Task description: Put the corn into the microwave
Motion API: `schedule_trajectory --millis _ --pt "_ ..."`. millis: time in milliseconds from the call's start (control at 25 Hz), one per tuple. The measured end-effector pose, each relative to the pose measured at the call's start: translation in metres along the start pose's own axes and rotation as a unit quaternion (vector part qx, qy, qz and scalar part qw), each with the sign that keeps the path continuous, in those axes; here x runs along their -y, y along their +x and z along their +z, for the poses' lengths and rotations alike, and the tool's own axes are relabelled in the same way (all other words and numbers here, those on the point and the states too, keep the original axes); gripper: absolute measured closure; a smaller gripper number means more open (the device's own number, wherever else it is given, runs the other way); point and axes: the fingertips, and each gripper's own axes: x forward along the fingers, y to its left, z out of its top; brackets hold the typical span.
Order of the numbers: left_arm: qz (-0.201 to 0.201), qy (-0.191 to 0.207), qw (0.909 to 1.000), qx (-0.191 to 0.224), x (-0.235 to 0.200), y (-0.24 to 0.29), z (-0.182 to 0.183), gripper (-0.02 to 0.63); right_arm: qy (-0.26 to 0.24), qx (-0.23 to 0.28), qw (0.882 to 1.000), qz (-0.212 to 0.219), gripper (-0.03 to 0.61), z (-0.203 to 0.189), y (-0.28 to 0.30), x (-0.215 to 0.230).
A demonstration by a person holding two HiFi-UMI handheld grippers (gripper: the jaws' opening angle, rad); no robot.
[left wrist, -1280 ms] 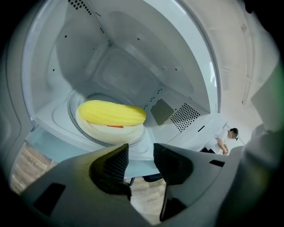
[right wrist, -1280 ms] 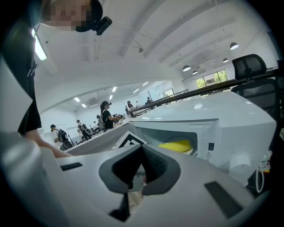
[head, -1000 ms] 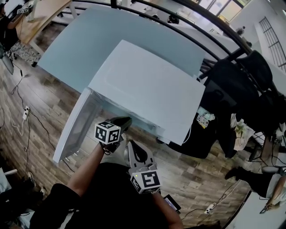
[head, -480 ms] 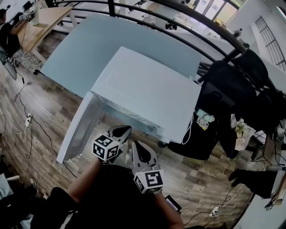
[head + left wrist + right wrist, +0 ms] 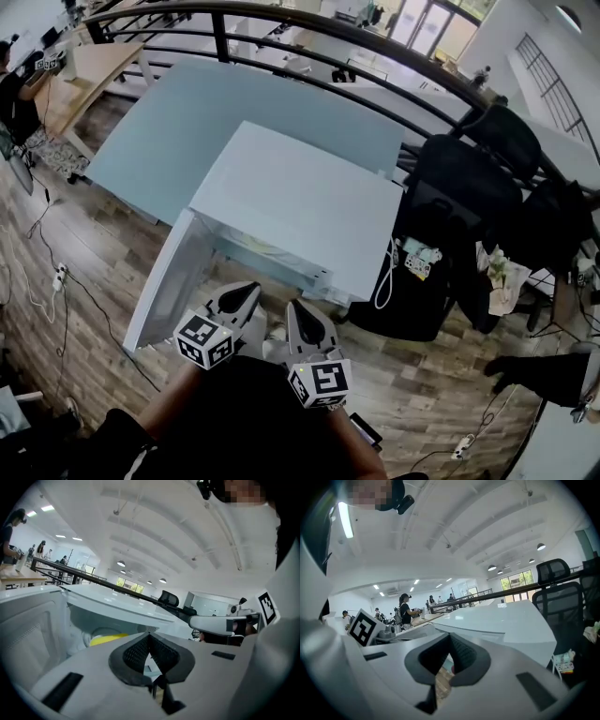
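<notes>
The white microwave (image 5: 300,202) stands with its door (image 5: 164,281) swung open to the left. In the left gripper view the yellow corn (image 5: 108,639) lies inside the microwave (image 5: 117,616) on its round plate. My left gripper (image 5: 249,292) is shut and empty, held just in front of the opening and clear of the corn. Beside it, my right gripper (image 5: 297,308) also has its jaws together with nothing between them. It shows in the left gripper view as a white bar, the right gripper (image 5: 208,623). The corn is hidden in the head view.
A pale blue table (image 5: 187,122) lies behind the microwave, with a dark railing (image 5: 309,28) beyond. Black office chairs (image 5: 487,159) and a black bag (image 5: 422,272) crowd the right. Cables (image 5: 56,272) trail over the wooden floor at left.
My left gripper has drawn back from the microwave opening toward me and risen. The right gripper shifted only slightly. The corn stays inside.
</notes>
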Motion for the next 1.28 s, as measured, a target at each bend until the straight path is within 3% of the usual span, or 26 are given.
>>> schedule_trajectory --millis 320,560,1040,1280 --pt "0.018 0.066 0.9945 0.079 0.027 -0.04 0.045 0.611 -0.027 0.038 0.999 -0.001 0.571 0.038 -0.018 0.002" --pt "0.045 0.075 0.9893 0.116 0.033 -0.062 0.067 0.611 -0.059 0.061 0.996 0.008 0.571 0.06 -0.029 -0.014" --pt "0.087 0.108 0.9815 0.132 0.03 -0.068 0.08 0.611 -0.069 0.105 0.992 -0.025 0.571 0.084 -0.046 -0.008" --pt "0.091 0.092 0.9828 0.132 0.029 -0.068 0.073 0.611 -0.067 0.104 0.992 -0.027 0.571 0.078 -0.047 -0.009"
